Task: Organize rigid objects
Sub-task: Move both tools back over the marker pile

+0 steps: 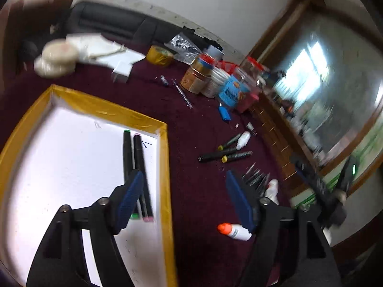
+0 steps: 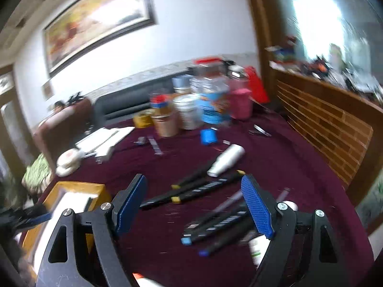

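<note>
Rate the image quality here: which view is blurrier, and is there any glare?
Right wrist view: heavy motion smear on the markers and jars, window blown out. Left wrist view: sharper, markers in the tray readable, edges smeared, window reflection glaring.

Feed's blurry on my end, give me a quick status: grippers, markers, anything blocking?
Left gripper open, empty. Right gripper open, empty. Two markers in tray; more markers loose on cloth. White bottle lies against them.
</note>
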### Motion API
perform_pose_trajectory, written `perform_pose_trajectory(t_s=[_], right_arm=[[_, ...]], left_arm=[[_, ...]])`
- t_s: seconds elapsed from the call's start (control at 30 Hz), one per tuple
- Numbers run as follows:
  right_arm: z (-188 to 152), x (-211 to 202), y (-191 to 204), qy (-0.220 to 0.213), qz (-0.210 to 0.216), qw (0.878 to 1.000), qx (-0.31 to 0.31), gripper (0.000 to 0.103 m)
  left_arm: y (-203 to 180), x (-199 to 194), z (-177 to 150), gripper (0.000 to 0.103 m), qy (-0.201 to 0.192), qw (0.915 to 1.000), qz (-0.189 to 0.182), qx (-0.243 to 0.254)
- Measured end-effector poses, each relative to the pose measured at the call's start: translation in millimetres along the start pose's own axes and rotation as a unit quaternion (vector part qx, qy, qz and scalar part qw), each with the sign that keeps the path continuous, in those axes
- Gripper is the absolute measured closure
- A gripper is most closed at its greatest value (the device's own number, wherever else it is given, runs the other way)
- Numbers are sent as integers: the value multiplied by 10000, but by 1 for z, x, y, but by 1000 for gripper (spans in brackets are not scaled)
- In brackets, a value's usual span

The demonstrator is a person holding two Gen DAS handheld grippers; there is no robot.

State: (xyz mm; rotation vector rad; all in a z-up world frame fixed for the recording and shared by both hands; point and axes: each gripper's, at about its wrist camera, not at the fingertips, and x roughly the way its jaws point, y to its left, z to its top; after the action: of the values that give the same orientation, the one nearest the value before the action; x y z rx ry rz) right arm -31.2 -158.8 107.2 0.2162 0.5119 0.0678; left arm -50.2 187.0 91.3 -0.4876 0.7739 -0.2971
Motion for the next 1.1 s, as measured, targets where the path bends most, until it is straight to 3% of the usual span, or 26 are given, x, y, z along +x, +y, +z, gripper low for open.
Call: perform_pose_trajectory(t_s=[0.1, 0.27, 0.43, 0.5, 0.57, 0.77, 0.93, 1.03, 1.1], right_arm=[[3, 14, -37, 135, -136, 9990, 416, 26], [-6, 32, -92, 185, -229, 9944, 1011, 26], [-24, 32, -128, 77, -355, 9916, 1242, 26], [-30, 36, -138, 175, -343, 9895, 1394, 26], [-30, 39, -147, 268, -157, 9853, 1682, 26], [-38, 44, -149, 510, 85, 9831, 1757, 26], [-41, 47, -147, 587, 134, 9837, 1695, 26], [-42, 50, -147, 669, 131, 9830, 1703, 26], [-41, 53, -146, 706, 102, 9832, 1679, 26]], left_arm=[[-37, 2, -16, 31, -2, 9978, 410, 520], [-75, 28, -38, 31, 448, 9921, 727, 914], [-105, 49, -52, 31, 429, 9747, 1531, 1568], [-113, 57, -56, 31, 440, 9691, 1692, 1738], [-119, 65, -59, 31, 516, 9675, 1710, 1791], [-123, 97, -62, 31, 959, 9743, 1382, 1498], [-140, 130, -47, 31, 976, 9703, 1304, 1791], [-150, 155, -27, 31, 820, 9635, 1257, 2218], [-149, 176, -15, 31, 941, 9599, 1231, 2334]])
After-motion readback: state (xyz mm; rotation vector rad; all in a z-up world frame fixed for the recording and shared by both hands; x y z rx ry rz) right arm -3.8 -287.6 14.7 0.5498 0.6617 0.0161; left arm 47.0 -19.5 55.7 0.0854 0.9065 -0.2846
